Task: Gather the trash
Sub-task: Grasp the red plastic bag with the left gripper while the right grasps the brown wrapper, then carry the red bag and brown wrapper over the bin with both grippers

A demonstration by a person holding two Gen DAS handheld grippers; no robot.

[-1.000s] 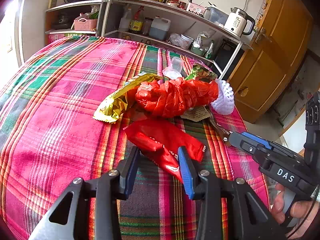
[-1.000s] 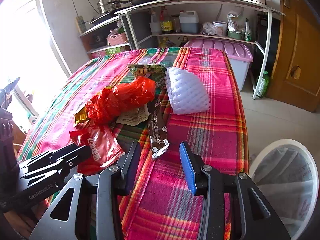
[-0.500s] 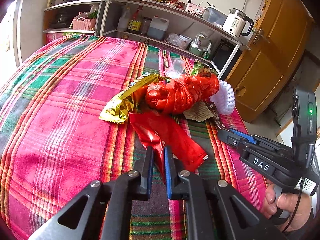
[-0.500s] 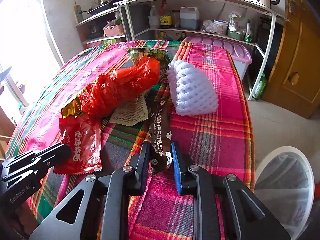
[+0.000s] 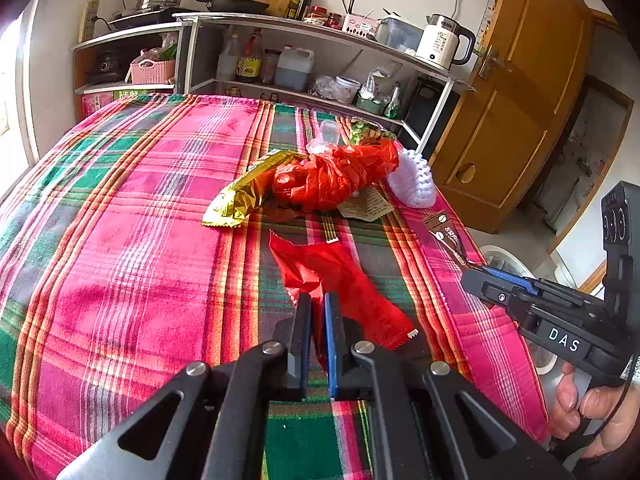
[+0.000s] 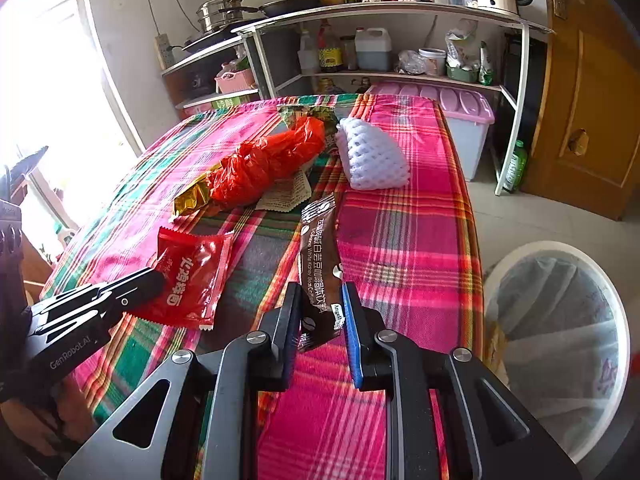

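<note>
our right gripper (image 6: 320,312) clamps the brown coffee sachet (image 6: 318,264) by its near end; the lined bin (image 6: 560,344) lies just right, nearer than our left gripper (image 5: 318,320), closing on the red wrapper (image 5: 340,280).

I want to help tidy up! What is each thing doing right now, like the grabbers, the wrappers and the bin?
left gripper: jaws closing, red wrapper between them
right gripper: shut on brown coffee sachet
red plastic bag: crumpled, not held
trash bin: open, lined
</note>
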